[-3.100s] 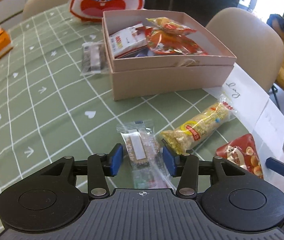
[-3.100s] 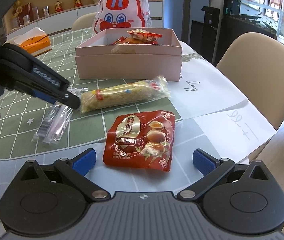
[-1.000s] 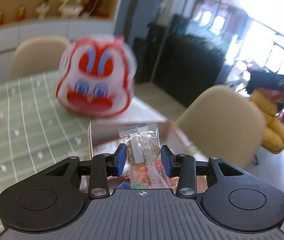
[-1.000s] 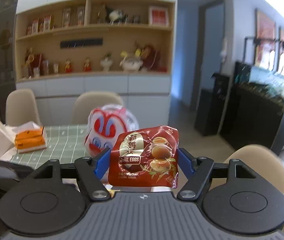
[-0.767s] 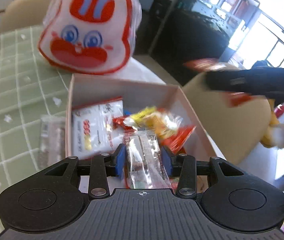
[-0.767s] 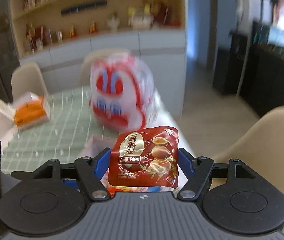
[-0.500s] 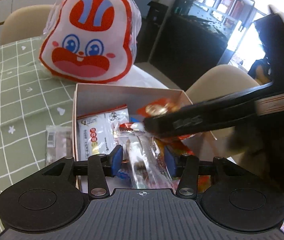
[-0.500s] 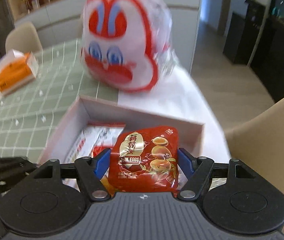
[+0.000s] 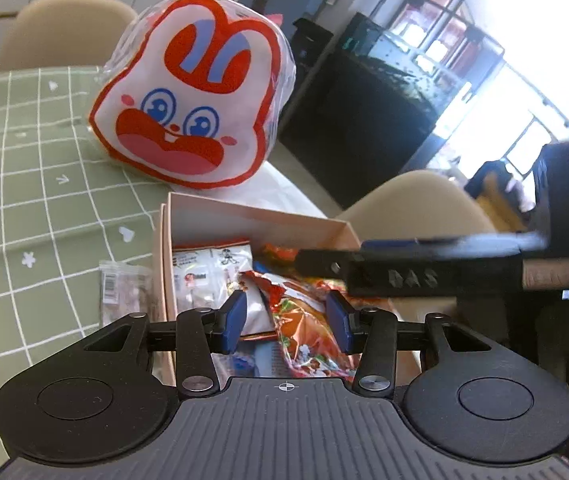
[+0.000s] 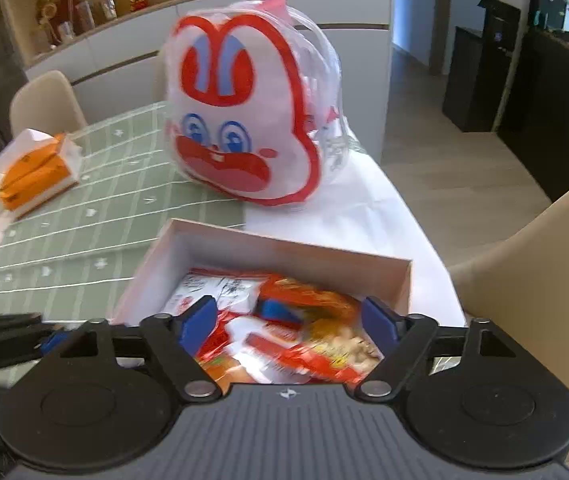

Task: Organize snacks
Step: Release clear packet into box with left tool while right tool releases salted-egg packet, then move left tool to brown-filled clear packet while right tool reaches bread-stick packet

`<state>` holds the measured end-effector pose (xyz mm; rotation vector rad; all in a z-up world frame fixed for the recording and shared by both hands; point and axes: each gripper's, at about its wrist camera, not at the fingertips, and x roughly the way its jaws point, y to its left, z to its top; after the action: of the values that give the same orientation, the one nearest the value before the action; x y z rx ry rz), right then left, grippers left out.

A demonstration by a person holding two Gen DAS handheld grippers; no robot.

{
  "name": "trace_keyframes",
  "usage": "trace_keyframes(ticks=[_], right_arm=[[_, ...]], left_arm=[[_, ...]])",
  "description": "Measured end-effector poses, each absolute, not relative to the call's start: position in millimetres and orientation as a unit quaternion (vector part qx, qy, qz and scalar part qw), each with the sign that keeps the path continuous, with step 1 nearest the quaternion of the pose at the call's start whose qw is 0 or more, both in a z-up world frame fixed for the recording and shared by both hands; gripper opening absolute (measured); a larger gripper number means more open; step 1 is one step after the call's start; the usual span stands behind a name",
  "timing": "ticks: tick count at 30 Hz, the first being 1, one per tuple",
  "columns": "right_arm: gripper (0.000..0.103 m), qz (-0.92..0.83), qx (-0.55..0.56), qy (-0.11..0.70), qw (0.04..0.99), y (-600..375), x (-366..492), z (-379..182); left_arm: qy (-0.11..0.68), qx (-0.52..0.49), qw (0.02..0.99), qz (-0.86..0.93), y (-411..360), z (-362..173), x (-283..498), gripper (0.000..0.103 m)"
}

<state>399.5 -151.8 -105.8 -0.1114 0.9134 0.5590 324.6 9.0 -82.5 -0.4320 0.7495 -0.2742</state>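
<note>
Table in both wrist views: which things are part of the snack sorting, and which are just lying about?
Job:
- cardboard box
- snack packets inside it
- clear packet on the cloth beside the box
- left gripper, open
- right gripper, jaws opening over the box

Lying about:
- rabbit-face bag
- orange tissue pack
- beige chair

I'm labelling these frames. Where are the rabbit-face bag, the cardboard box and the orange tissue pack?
rabbit-face bag (image 10: 244, 140), right wrist view, printed face.
cardboard box (image 10: 268, 248), right wrist view, far inner wall.
orange tissue pack (image 10: 36, 176), right wrist view, orange side.
</note>
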Motion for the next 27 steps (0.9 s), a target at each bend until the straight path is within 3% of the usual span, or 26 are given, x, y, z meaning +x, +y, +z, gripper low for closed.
trace_keyframes(ticks=[8, 14, 19, 27], right_arm=[[0.081, 0.225, -0.057, 0.395, 0.889, -160, 343, -95], [0.081, 0.203, -0.058, 0.401, 0.891, -170, 288, -110], [0.081, 0.197, -0.082, 0.419, 0.883, -173, 246, -125], [0.081, 0.166, -0.066, 0.455, 0.872, -192, 219, -147]], left_arm=[[0.351, -0.25, 0.899, -0.077, 95, -72, 332, 0.049], [0.383, -0.155, 0.91, -0.043, 103, -102, 384, 0.047], [0.415, -0.056, 0.905, -0.074, 72, -129, 421, 0.023], [0.43, 0.036, 0.892, -0.132, 63, -153, 414, 0.021]])
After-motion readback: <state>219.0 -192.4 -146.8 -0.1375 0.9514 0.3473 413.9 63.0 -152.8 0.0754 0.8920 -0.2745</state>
